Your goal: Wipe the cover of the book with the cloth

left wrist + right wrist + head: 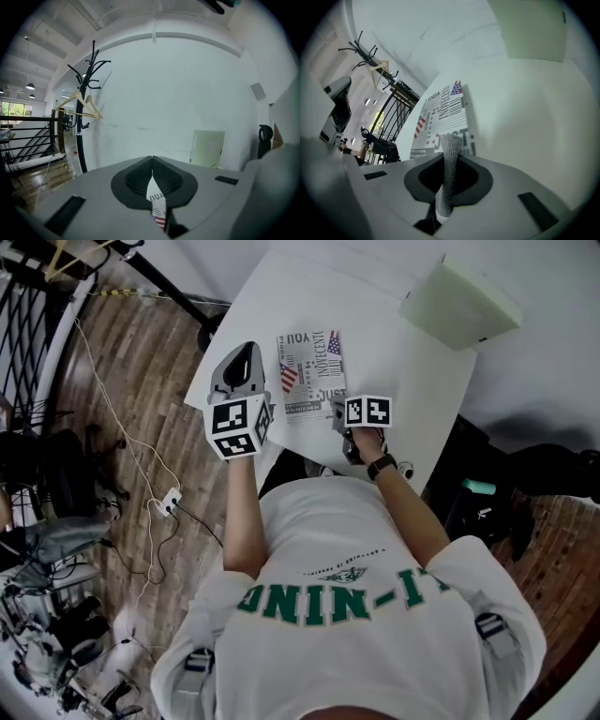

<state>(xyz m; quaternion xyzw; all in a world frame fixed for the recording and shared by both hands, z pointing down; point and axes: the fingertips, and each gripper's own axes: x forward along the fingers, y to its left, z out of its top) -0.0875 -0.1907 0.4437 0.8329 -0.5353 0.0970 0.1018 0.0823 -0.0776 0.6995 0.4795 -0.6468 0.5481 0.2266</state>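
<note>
The book point(311, 374) lies flat on the white table point(412, 381), its cover printed with black words and small flags. My right gripper point(339, 411) is at the book's near right corner and is shut on a grey knitted cloth point(451, 157), which sticks out past the jaws over the cover point(440, 117). My left gripper point(246, 352) hovers just left of the book, by the table's left edge. Its jaws meet at the tips point(152, 158) with nothing between them. A strip of the book point(157, 199) shows through the gap below them.
A pale green flat box point(461, 301) rests at the table's far right corner. A coat rack with hangers point(86, 93) stands by the wall. Cables and a power strip point(169, 502) lie on the wood floor to the left. Black railings point(28, 324) are beyond.
</note>
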